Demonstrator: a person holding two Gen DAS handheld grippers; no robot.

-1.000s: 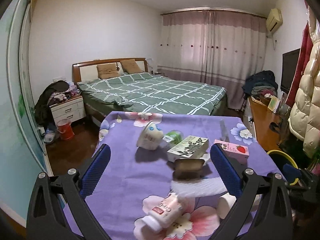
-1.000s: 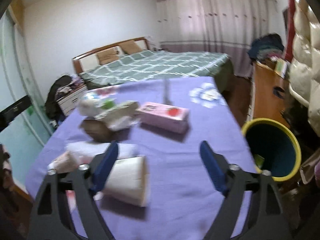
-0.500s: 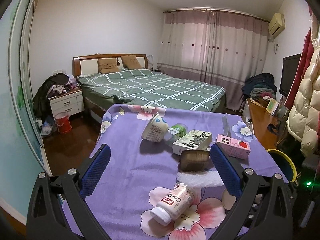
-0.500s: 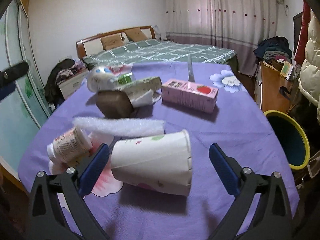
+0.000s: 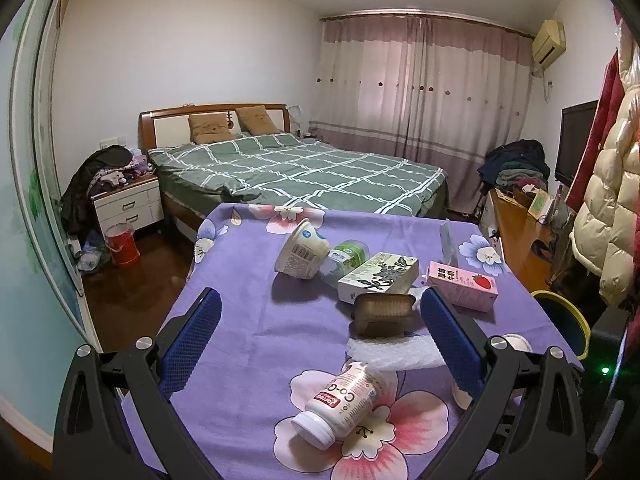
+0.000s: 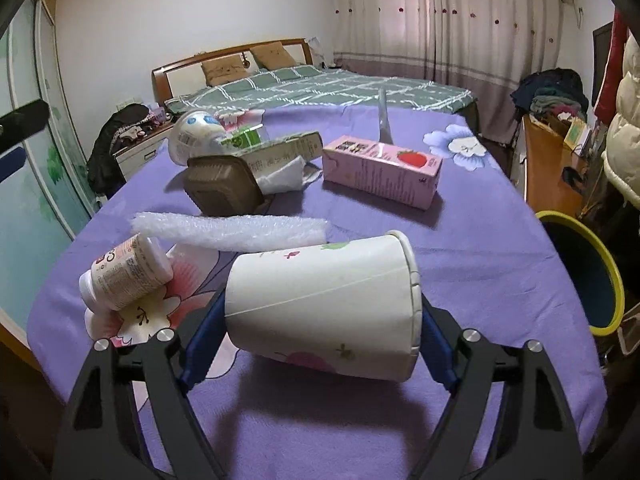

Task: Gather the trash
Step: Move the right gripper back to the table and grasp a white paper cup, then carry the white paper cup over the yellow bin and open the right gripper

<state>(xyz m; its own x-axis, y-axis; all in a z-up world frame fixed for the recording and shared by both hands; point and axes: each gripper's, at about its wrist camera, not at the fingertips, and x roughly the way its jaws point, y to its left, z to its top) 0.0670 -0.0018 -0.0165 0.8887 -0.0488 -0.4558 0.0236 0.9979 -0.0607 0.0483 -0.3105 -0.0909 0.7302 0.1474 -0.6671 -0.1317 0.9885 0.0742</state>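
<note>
My right tool [image 6: 320, 326] has its blue pads on either side of a white paper cup with small flower prints [image 6: 324, 304], which lies on its side across the gap with its open rim to the right; both pads sit against the cup's two ends, though I cannot tell how firmly they press. My left tool [image 5: 320, 332] is spread wide above the purple flowered cloth of the worktop [image 5: 240, 320] with nothing between its pads.

Just left of the cup lies a white plastic bottle with a pink-and-red label [image 6: 124, 276], on its side over a printed pink flower. Beyond both, a strip of white bubble wrap [image 6: 228, 230] stretches across the cloth, and behind that sits a brown plastic tray [image 6: 224, 190]. Further back lie a pink strawberry milk carton [image 6: 382, 174], a green-and-cream patterned carton [image 5: 378, 278] and a white round tub tipped over [image 5: 302, 254].

A dark blue bin with a yellow rim [image 6: 592, 276] stands off the worktop's right edge.
</note>
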